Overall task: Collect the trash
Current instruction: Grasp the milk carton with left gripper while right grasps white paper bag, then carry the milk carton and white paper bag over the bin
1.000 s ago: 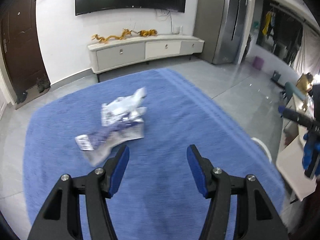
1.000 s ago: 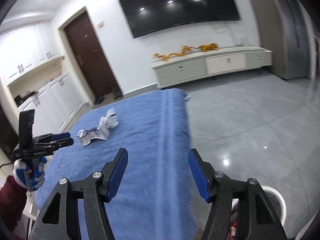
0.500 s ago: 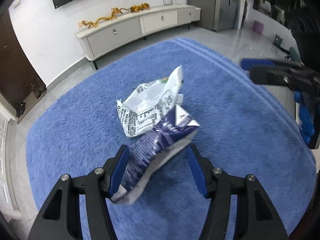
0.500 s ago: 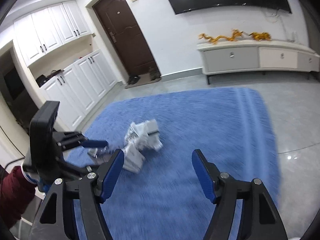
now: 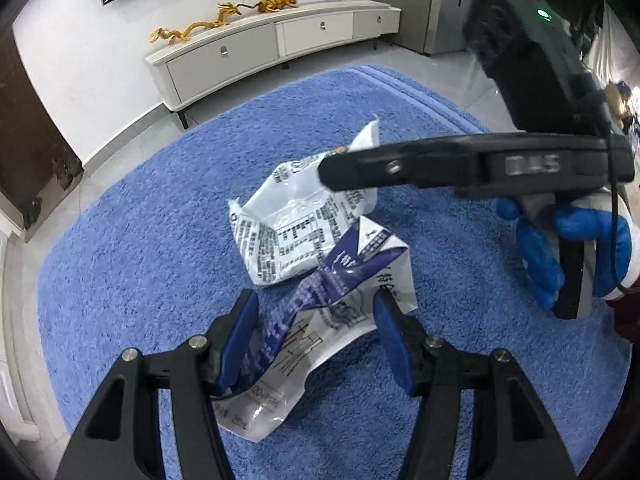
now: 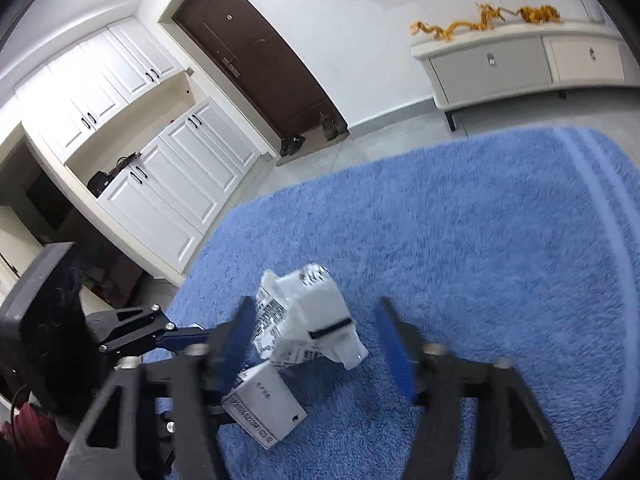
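Two crumpled wrappers lie together on the blue rug. The blue-and-white wrapper lies between the open fingers of my left gripper. The white printed wrapper lies just beyond it. In the right wrist view the white wrapper sits between the open fingers of my right gripper, with the other wrapper below it. The right gripper also shows in the left wrist view, reaching over the white wrapper from the right. The left gripper shows in the right wrist view, at the left.
A white TV cabinet with gold dragon figures stands against the far wall. A dark brown door and white cupboards stand left of the rug. Grey tile floor surrounds the rug.
Both grippers have moved in closer to the wrappers. The right gripper has swung left and down over the white wrapper. Both stay open.
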`<state>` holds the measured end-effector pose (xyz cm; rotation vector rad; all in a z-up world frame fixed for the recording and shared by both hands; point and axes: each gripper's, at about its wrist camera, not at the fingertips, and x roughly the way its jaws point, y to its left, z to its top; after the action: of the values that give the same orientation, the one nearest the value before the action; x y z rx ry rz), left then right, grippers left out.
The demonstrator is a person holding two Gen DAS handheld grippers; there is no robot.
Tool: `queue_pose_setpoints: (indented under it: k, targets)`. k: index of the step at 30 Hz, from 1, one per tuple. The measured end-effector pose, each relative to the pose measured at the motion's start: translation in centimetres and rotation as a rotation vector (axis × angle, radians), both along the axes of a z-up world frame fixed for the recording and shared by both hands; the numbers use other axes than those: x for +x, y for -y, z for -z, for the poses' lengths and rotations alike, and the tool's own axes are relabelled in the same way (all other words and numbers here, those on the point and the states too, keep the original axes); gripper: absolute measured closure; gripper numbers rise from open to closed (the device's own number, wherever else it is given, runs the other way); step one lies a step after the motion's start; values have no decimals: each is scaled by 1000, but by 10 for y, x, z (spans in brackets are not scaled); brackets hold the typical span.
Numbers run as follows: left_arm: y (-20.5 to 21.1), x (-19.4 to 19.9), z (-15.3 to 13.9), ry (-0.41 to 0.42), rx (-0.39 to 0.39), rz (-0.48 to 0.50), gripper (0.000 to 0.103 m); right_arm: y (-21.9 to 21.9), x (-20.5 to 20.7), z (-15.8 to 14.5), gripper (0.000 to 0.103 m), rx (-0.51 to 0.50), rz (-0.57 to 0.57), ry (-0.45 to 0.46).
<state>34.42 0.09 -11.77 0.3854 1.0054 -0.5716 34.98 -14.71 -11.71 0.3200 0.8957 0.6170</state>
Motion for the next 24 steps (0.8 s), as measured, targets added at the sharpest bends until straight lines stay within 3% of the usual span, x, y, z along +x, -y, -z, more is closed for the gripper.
queue_pose_setpoints:
  k: [2, 5, 12, 16, 24]
  targets:
    - [5, -4, 0, 10, 25, 12, 46, 3, 0, 2, 74, 1, 3, -5]
    - [9, -13, 0, 35, 54, 19, 51, 16, -12, 0, 85, -3, 24, 9]
    - [6, -39, -6, 51, 58, -10, 74, 47, -45, -15, 88, 16, 112, 51]
    - [10, -61, -13, 76, 45, -31, 93, 60, -71, -25, 88, 2, 141, 74]
    - [2, -96, -30, 89, -51, -131, 94, 93, -135, -53, 88, 2, 174, 119]
